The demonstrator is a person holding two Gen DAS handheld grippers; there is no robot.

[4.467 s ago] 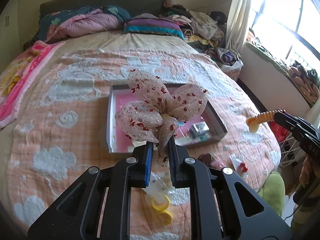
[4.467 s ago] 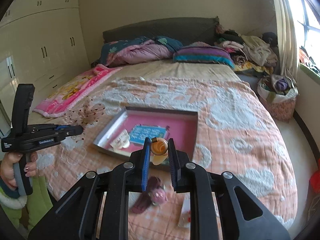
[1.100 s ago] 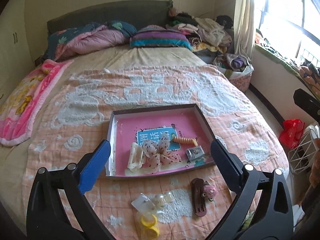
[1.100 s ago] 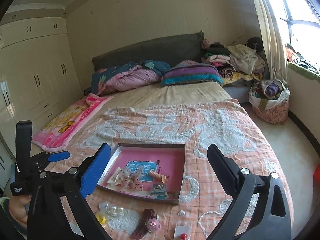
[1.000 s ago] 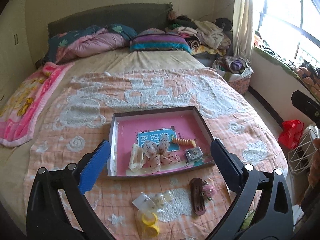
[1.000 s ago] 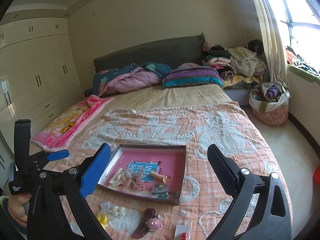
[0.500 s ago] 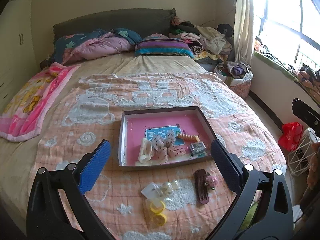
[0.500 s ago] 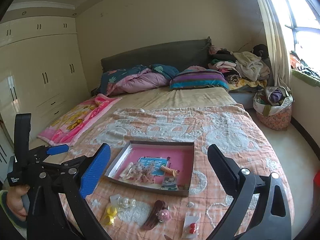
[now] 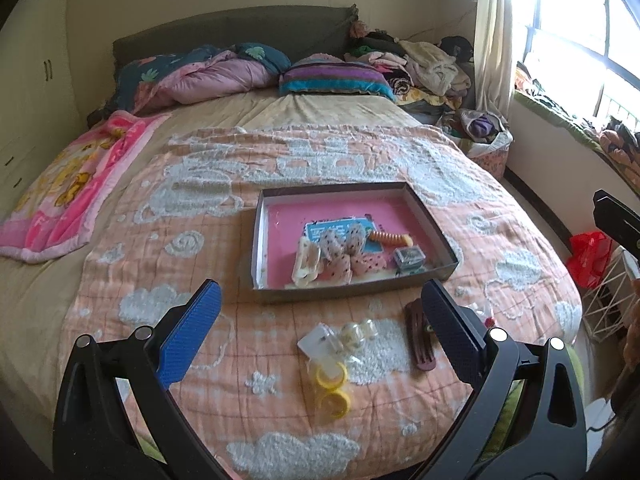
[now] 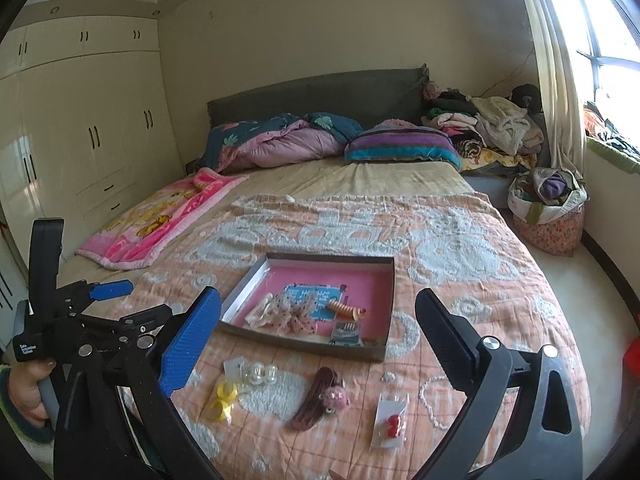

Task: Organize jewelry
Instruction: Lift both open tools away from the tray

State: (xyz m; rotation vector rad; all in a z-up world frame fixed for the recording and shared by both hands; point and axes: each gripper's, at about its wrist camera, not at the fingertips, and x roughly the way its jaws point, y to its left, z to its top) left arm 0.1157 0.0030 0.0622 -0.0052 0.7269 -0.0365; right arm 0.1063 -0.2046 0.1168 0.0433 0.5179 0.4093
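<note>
**Grippers held wide above a bed strewn with hair accessories**

Both the left gripper (image 9: 320, 336) and the right gripper (image 10: 318, 338) hung over the foot of a bed with fingers spread wide, gripping nothing. On the peach quilt (image 9: 168, 224) sat a pink-lined tray (image 9: 276, 216) holding a spotted gauze bow (image 9: 344, 256), a cream claw clip (image 9: 306, 266), an orange spiral clip (image 9: 390, 237) and a small grey box (image 9: 409, 258). Outside the tray, nearer the cameras, lay yellow rings (image 10: 222, 398), clear rings on a card (image 10: 256, 372), a brown barrette (image 10: 316, 398) and a packet of red studs (image 10: 392, 422).
</note>
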